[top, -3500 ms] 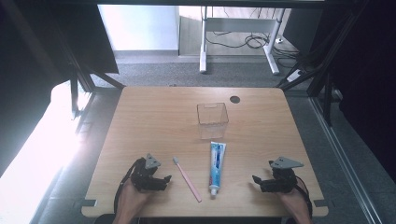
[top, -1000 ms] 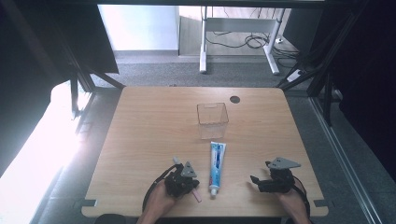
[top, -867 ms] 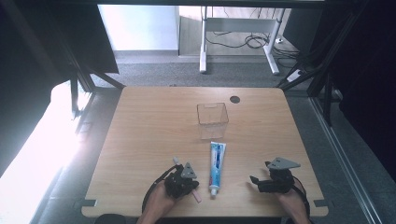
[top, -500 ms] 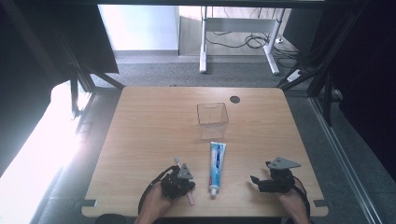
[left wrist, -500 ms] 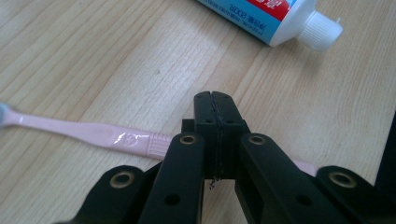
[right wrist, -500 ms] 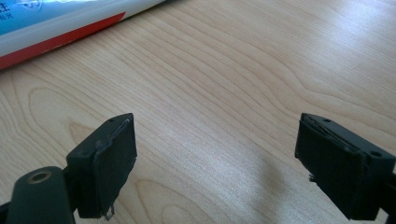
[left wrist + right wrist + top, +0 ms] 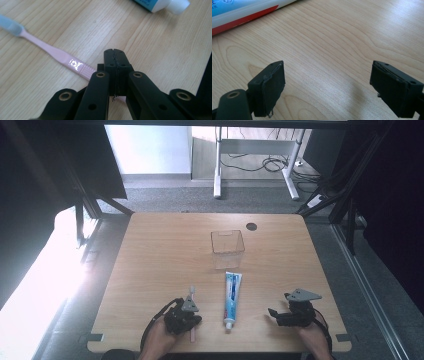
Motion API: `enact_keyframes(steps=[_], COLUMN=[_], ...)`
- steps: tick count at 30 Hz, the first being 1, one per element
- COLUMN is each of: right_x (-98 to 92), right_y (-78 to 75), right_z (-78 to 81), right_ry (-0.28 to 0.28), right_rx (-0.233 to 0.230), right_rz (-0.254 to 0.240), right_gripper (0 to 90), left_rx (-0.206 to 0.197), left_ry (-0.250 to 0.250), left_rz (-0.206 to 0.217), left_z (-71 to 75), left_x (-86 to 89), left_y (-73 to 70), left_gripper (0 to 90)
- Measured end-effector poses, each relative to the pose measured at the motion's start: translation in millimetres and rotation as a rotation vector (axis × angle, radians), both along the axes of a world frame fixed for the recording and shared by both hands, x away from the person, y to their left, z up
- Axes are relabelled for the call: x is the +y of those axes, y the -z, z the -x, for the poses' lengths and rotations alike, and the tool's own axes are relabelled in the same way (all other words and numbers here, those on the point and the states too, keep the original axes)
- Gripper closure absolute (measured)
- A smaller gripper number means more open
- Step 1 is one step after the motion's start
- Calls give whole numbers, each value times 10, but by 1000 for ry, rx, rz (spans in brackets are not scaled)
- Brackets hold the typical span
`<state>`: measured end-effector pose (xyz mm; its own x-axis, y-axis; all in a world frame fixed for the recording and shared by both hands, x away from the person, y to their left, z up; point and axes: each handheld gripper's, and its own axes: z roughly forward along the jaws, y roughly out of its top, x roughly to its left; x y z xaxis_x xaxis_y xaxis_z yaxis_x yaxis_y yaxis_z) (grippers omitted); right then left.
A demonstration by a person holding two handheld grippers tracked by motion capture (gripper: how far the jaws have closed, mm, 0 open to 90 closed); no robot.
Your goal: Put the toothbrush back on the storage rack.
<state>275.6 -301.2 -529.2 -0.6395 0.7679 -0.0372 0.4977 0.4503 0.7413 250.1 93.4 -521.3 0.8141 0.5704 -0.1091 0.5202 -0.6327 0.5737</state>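
In the high view, the left gripper (image 7: 184,316) sits at the lower left of centre, near the front edge of the table (image 7: 165,255), with a hand behind it coming in from the bottom of the frame. It is over the toothbrush (image 7: 191,296), whose pale head pokes out above the gripper toward the middle of the frame while the pink handle end shows just below it.

In the left gripper view, the two black jaws are clenched flat against each other at lower centre, with no gap between the pads. The pink toothbrush (image 7: 57,53) runs from the upper left of the frame, bristle end first, down to the jaw tips and passes underneath them. Whether the jaws pinch the handle or only rest on top of it cannot be told.

The toothpaste (image 7: 232,297) lies just right of the left gripper in the high view, cap toward the bottom of the frame. Above it, near the centre of the table, stands a clear box (image 7: 227,242).

The right gripper (image 7: 290,312) rests at the lower right of the high view, well apart from the toothpaste. In the right gripper view its jaws stand released and wide, with bare wood between them; the toothpaste (image 7: 244,12) crosses the upper left corner.
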Motion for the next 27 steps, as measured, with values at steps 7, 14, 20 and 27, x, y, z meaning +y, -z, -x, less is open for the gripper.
enact_keyframes(steps=[7,14,20,27], right_x=[3,3,5,7], right_y=[6,8,10,13], right_z=[-2,-3,-3,-5], right_ry=[-1,0,-1,-4], right_rx=[5,7,8,9], right_rz=[3,1,1,1], right_gripper=[131,132,132,132], left_rx=[7,13,8,-2], left_ry=[-17,-51,-78,-95], left_rz=[5,-3,-17,-41], left_z=[-4,-36,-69,-116], left_x=[82,214,306,426], left_y=[-6,-6,-12,-19], left_gripper=[895,894,892,886])
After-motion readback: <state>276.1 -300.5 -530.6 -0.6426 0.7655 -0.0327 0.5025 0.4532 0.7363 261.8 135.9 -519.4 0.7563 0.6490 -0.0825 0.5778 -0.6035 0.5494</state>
